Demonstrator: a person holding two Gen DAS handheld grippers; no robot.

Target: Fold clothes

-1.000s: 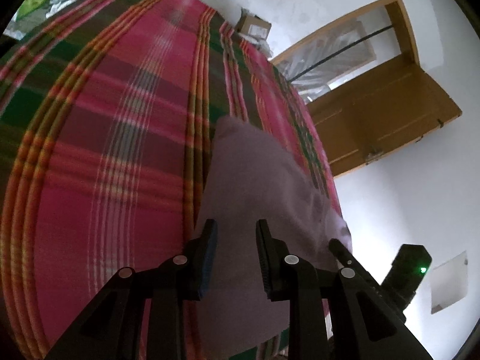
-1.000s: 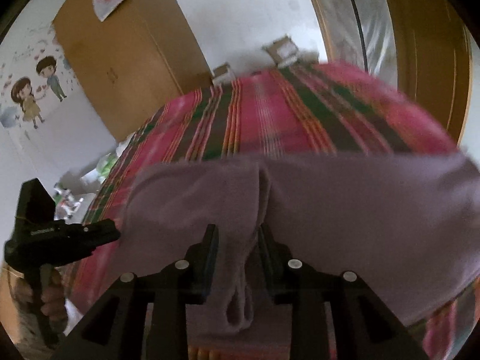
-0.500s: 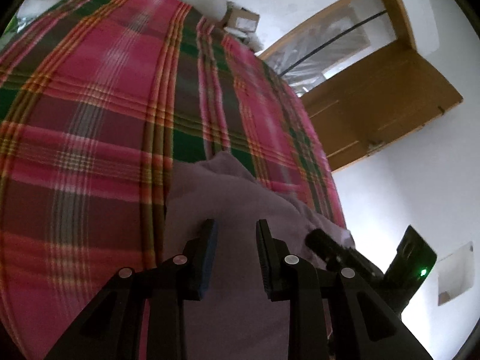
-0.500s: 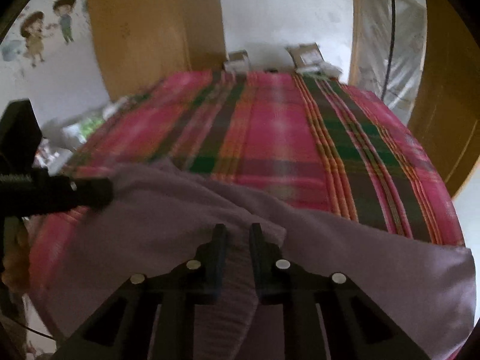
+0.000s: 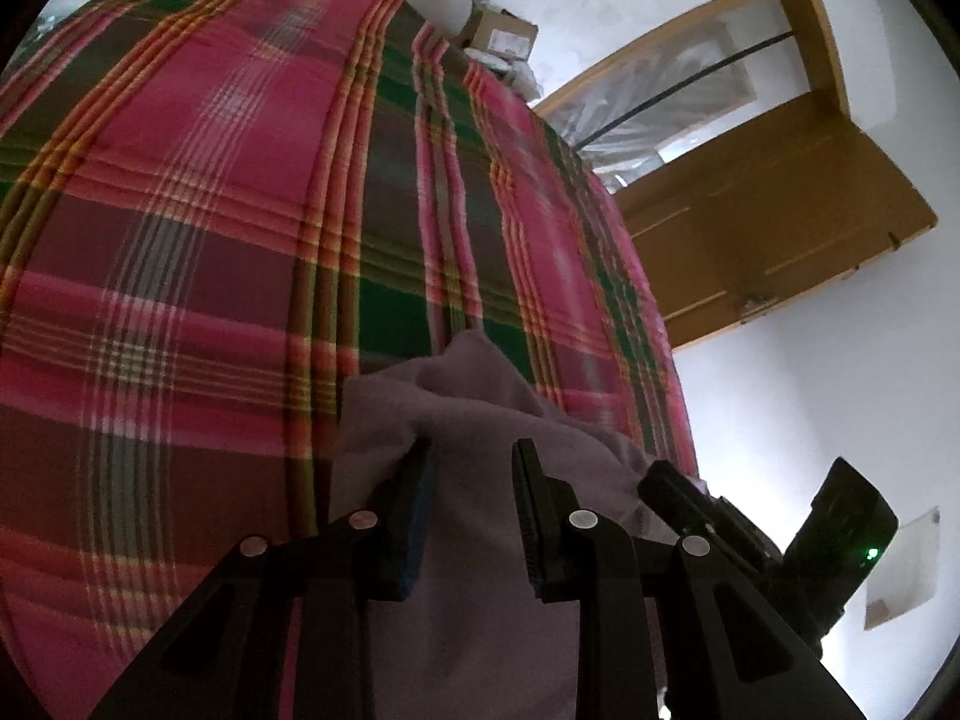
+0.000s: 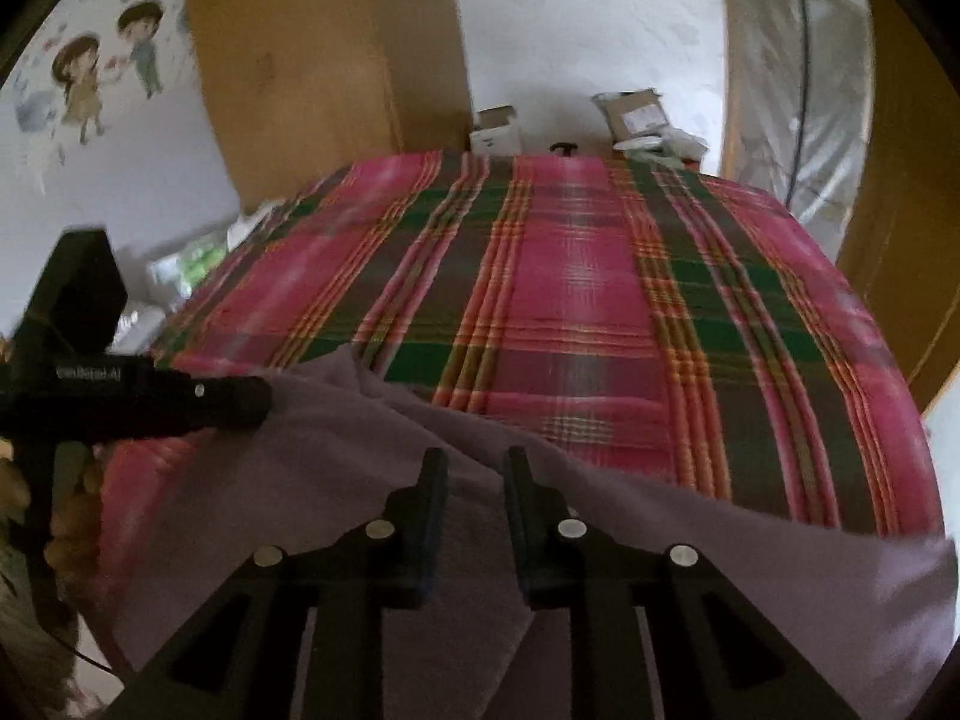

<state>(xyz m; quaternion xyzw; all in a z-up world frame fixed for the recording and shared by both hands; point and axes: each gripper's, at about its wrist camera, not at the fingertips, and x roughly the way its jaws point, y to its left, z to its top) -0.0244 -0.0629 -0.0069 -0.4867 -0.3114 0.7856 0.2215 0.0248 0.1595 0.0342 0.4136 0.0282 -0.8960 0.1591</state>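
Lilac garment [image 6: 750,570] (on plaid bed [image 6: 570,300]) under both parted, empty grippers: left [image 5: 471,456], right [image 6: 474,462]

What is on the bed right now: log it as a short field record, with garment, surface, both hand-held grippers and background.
garment: purple cloth, rumpled, lying at the near edge of the bed
surface: bed with pink and green plaid cover
left hand-held gripper: fingers apart, cloth lying between them
right hand-held gripper: fingers apart, a fold of cloth between them
grip: neither visibly clamped
background: cardboard boxes past the far end of the bed, wooden wardrobe, cartoon wall sticker
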